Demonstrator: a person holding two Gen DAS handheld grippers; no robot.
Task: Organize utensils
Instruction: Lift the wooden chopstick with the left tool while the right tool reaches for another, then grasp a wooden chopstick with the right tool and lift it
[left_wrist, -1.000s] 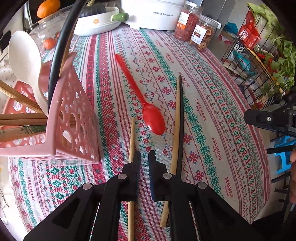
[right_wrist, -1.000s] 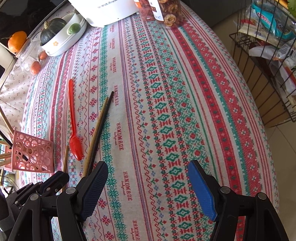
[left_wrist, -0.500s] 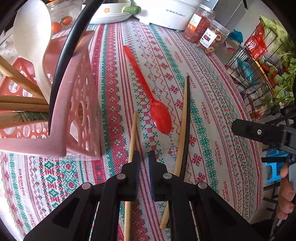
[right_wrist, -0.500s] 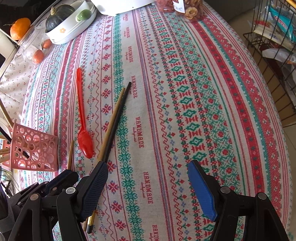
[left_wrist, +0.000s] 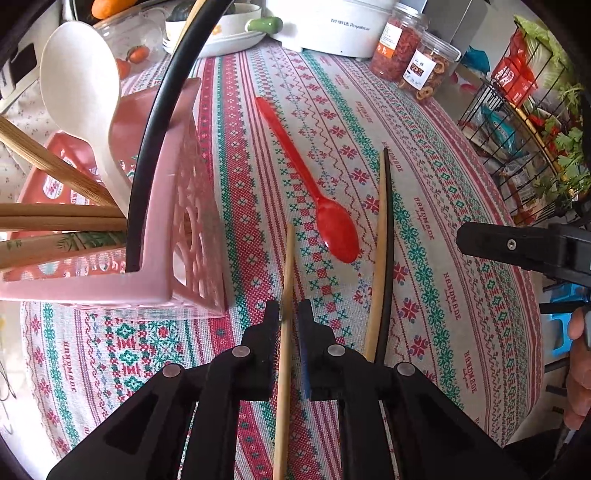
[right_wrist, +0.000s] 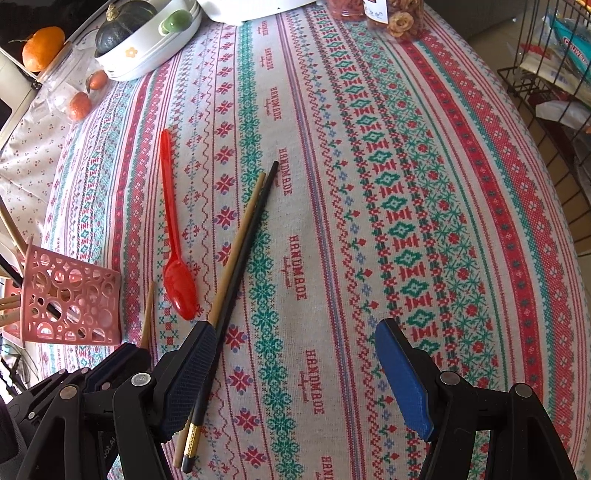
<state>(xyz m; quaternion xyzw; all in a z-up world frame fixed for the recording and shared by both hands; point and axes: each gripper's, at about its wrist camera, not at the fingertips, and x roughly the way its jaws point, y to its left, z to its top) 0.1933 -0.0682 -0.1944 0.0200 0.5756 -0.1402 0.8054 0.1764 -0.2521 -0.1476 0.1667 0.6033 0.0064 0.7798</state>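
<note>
A single wooden chopstick (left_wrist: 287, 280) lies on the patterned tablecloth (left_wrist: 424, 206), running between the jaws of my left gripper (left_wrist: 289, 317). Those jaws are opening, with narrow gaps beside the stick, so the pads do not press on it. A red plastic spoon (left_wrist: 336, 229) and a wooden chopstick (left_wrist: 380, 236) paired with a black one (left_wrist: 388, 206) lie just right of it. The pink perforated holder (left_wrist: 184, 236) at left holds a white spoon (left_wrist: 81, 81), a black utensil and several chopsticks. My right gripper (right_wrist: 293, 328) stands wide open, its left finger over the chopstick pair (right_wrist: 240, 236).
At the table's far end stand a white cooker (left_wrist: 332, 26), two clear snack jars (left_wrist: 424, 70), a white dish with a squash (right_wrist: 147, 48) and a jar of small tomatoes (right_wrist: 79, 105). A black wire rack (left_wrist: 517, 122) of groceries stands off the right edge. A hand (left_wrist: 580, 373) shows at right.
The single wooden chopstick lay beside my left gripper's left finger; now it runs between the slightly wider jaws. My right gripper has drifted left, over the chopstick pair.
</note>
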